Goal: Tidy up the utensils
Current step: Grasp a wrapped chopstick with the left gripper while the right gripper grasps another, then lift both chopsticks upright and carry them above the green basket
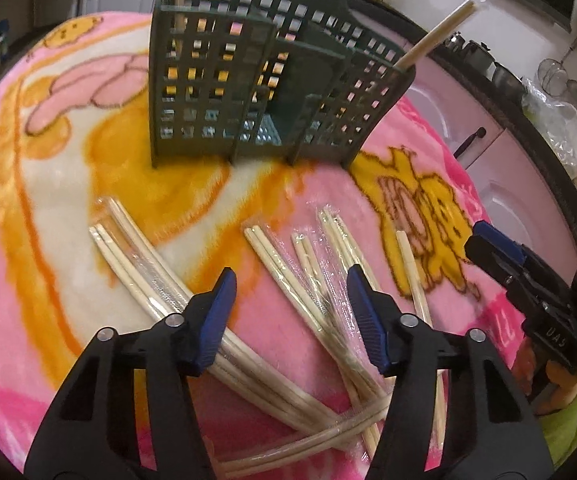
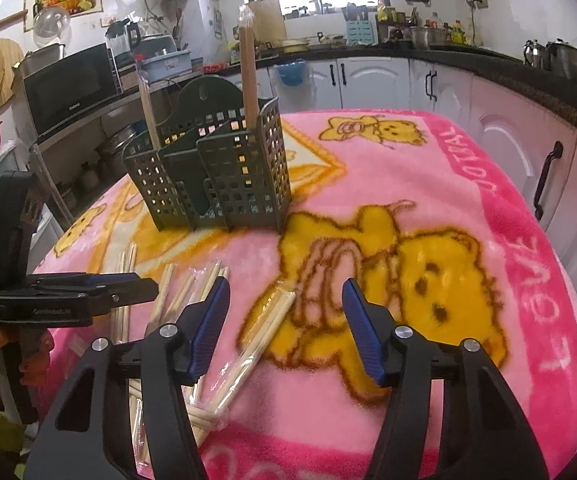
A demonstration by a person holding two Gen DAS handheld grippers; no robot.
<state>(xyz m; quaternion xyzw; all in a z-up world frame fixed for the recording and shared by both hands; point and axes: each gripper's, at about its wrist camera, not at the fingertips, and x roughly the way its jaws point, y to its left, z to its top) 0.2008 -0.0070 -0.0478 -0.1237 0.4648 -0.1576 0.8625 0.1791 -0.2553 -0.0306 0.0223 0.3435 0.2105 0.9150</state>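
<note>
A dark green perforated utensil holder (image 1: 256, 88) stands on the pink blanket (image 1: 48, 280); it also shows in the right wrist view (image 2: 216, 172). One wrapped chopstick pair stands in its left compartment (image 2: 146, 112) and one in its right compartment (image 2: 248, 76). Several wrapped chopstick pairs (image 1: 288, 280) lie loose on the blanket in front of it. My left gripper (image 1: 292, 280) is open and empty, just above the loose pile. My right gripper (image 2: 284, 292) is open and empty, above one loose pair (image 2: 264, 336). The right gripper also shows at the right edge of the left wrist view (image 1: 500, 256).
The blanket covers a table with its far edge behind the holder. White kitchen cabinets (image 2: 508, 152) run along the right side. A microwave (image 2: 68, 84) and shelves stand at the left. The left gripper (image 2: 88, 292) sits close to the left of my right gripper.
</note>
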